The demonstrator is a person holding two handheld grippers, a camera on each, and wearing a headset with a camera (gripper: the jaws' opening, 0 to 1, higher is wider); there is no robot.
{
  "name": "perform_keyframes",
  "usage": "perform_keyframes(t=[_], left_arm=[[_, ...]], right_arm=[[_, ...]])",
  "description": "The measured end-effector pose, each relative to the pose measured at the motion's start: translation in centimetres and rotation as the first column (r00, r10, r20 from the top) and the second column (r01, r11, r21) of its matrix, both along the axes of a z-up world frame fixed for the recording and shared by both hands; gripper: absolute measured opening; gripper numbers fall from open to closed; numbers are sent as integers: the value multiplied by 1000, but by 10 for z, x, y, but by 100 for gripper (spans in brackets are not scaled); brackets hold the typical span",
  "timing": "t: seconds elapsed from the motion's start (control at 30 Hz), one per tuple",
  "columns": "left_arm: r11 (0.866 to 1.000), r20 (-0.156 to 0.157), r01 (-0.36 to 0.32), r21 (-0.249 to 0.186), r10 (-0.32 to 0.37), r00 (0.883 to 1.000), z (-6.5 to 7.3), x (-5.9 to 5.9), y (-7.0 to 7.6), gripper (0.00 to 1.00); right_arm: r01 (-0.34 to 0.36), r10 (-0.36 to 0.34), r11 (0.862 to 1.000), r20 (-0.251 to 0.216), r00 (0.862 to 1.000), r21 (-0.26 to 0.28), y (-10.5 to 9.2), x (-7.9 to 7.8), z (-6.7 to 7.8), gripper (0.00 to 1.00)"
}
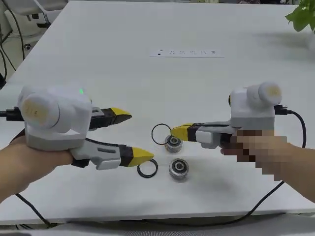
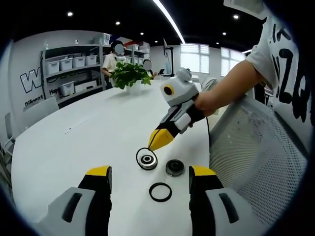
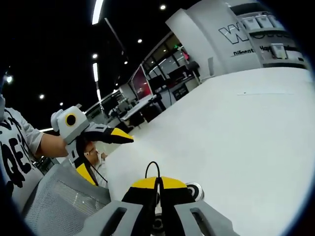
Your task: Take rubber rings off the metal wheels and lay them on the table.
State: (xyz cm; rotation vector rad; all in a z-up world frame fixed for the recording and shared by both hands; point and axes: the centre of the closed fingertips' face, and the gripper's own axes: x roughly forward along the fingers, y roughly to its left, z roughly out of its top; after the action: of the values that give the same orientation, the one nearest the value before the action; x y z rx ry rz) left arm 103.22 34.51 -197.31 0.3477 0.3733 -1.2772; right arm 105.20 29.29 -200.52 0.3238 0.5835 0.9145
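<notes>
Two metal wheels sit low in the centre of the head view on the white tabletop (image 1: 147, 83). The near wheel (image 1: 178, 167) is bare, and just to its left a loose rubber ring (image 1: 147, 168) lies flat on the tabletop, close to it but not touching.

Just above them in the frame is the far wheel (image 1: 173, 142). The right claw (image 1: 179, 132) reaches in from the right with its jaws closed on a thin rubber ring (image 1: 160, 133). The ring loops out to the left of the yellow tips, and its lower edge is right at the far wheel. In the right gripper view the same ring (image 3: 152, 169) rises as a thin loop from between the shut jaws at bottom centre.

On the left of the head view, the left claw (image 1: 132, 136) is spread wide and grips nothing. Its lower tip ends just above the loose ring in the frame. In the left gripper view both wheels and the loose ring (image 2: 160, 191) lie between its two parted jaws.

Further up the frame, a power strip (image 1: 187, 52) is set into the tabletop, and a leafy plant (image 1: 302, 17) shows in the upper right corner.
</notes>
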Motion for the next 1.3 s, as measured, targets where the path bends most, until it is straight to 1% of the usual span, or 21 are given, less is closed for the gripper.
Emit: perform_keyframes(t=[0.03,0.1,0.2,0.3,0.5,0.6,0.83,1.07,1.3], left_arm=[[1000,14,-12,-1,12,1000,1,1,2,66],[1000,14,-17,-1,17,1000,1,0,6,71],[1000,6,-26,-9,26,1000,2,-2,11,70],[999,3,-36,-17,36,999,3,-3,16,70],[999,3,-43,-15,43,999,2,-7,22,72],[998,-3,-51,-22,51,999,2,-9,24,73],[998,-13,-64,-21,63,998,0,-12,29,73],[997,-18,-75,-14,75,997,-3,-12,34,72],[996,-24,-83,-13,83,996,-4,-13,36,72]], right_arm=[[-4,4,1000,-4,1000,0,2,-1,-1,0],[-14,14,1000,-13,1000,0,6,-3,-2,0],[-30,30,999,-27,999,11,12,-7,-3,0],[-47,47,999,-35,998,3,18,-10,-5,0],[-84,83,996,-64,995,-24,26,-19,-16,0],[-98,95,995,-74,993,-35,27,-21,-21,0],[-122,114,990,-108,988,-75,29,-24,-35,0],[-145,130,983,-135,982,-112,32,-31,-43,0],[-156,134,978,-154,979,-139,29,-31,-52,0]])
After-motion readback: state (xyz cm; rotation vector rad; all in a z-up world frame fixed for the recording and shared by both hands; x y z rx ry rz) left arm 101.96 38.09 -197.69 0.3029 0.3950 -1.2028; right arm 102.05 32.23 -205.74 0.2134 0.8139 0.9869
